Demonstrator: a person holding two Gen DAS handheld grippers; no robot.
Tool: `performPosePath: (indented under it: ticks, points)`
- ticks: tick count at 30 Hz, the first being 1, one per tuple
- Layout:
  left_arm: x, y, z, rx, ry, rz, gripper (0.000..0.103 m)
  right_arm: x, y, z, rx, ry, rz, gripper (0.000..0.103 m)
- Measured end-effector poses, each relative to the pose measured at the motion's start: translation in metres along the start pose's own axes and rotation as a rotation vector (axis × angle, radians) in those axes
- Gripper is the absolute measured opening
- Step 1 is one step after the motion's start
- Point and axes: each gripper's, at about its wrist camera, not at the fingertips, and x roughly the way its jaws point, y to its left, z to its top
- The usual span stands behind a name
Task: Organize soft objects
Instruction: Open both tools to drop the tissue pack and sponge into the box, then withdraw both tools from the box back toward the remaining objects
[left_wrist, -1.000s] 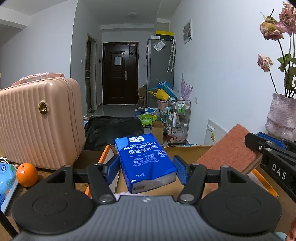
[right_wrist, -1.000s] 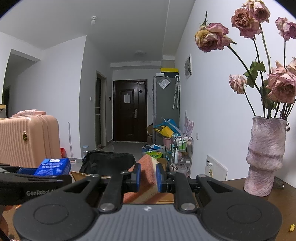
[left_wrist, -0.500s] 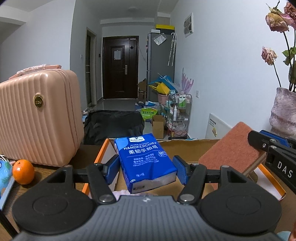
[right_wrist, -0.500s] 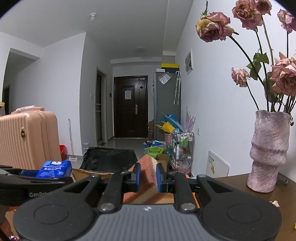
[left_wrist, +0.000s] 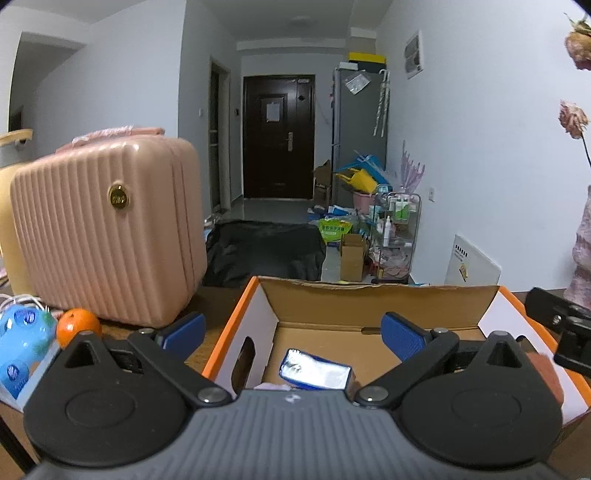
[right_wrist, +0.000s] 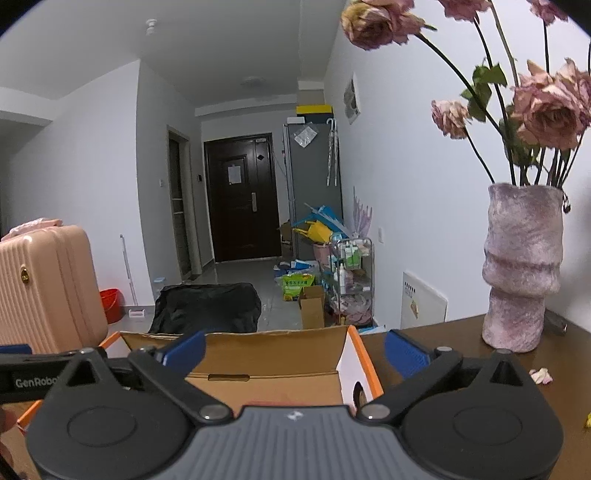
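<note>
The release step is in hand: both the left gripper (left_wrist: 291, 330) and the right gripper (right_wrist: 293, 349) are opening their fingers wide above the cardboard box (left_wrist: 373, 295), nothing between them. The handkerchief pack (left_wrist: 316, 374) lies inside, by the box's left wall. Next, I judge, comes withdrawing and seeking another soft item on the worktop (right_wrist: 454, 339).

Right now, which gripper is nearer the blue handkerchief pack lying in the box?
Left. The left gripper, jaws opening, hangs right over the handkerchief pack in the cardboard box. The right gripper, also opening, is over the box's other end, off to the pack's right.
</note>
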Motion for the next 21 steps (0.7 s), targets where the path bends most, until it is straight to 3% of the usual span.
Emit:
performPosePath:
  ticks: [21]
  points:
    - [-0.021,0.002,-0.002,-0.021,-0.006,-0.016,0.103,-0.020,0.009,-0.004,-0.017,0.056,0.021,0.103]
